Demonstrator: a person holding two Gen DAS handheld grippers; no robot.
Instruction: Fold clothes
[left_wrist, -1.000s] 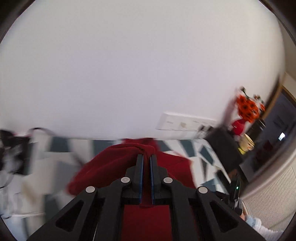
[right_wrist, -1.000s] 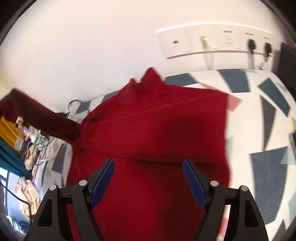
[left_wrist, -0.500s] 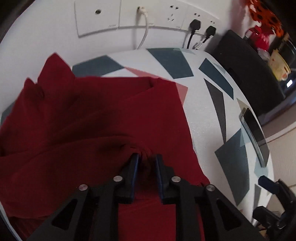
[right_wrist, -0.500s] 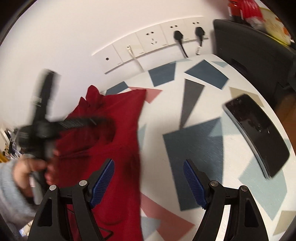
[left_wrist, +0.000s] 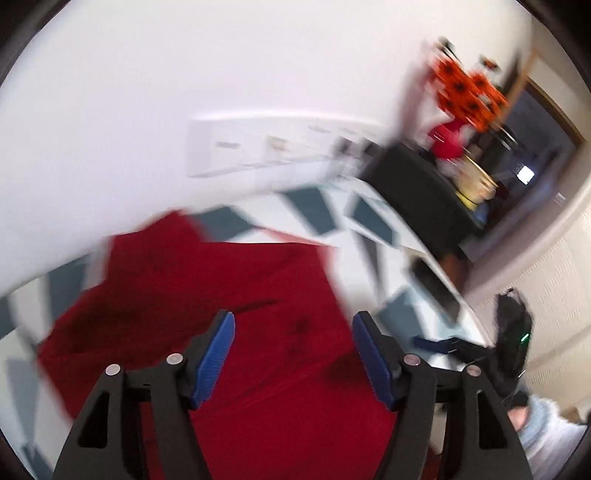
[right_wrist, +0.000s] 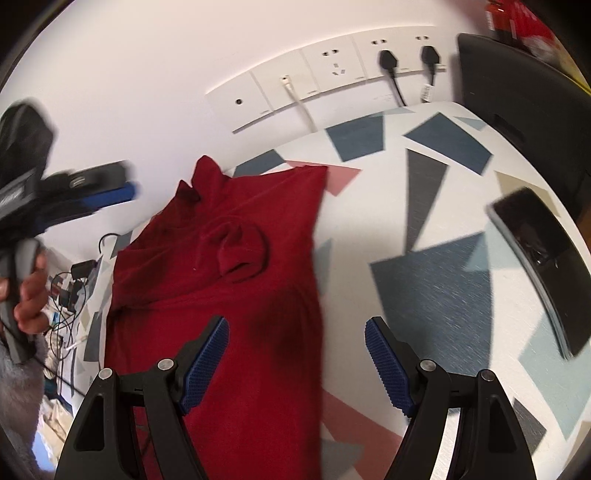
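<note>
Red garment (right_wrist: 236, 280) folded narrow on patterned table (right_wrist: 436, 266), sleeve bunched atop; left gripper (left_wrist: 291, 354), right gripper (right_wrist: 295, 365) spread, empty.

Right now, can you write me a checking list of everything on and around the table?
Surface: table with white top and blue, grey and pink shapes.
Job's things: red garment lying partly folded, a bunched lump near its middle.
Clutter: black phone at the table's right edge.
Grippers: left gripper open above the garment; right gripper open, over the garment's right edge; neither holds cloth.
Cables: white cable and two black plugs in the wall sockets; tangled wires off the left side.
Surroundings: white wall, black box.
</note>
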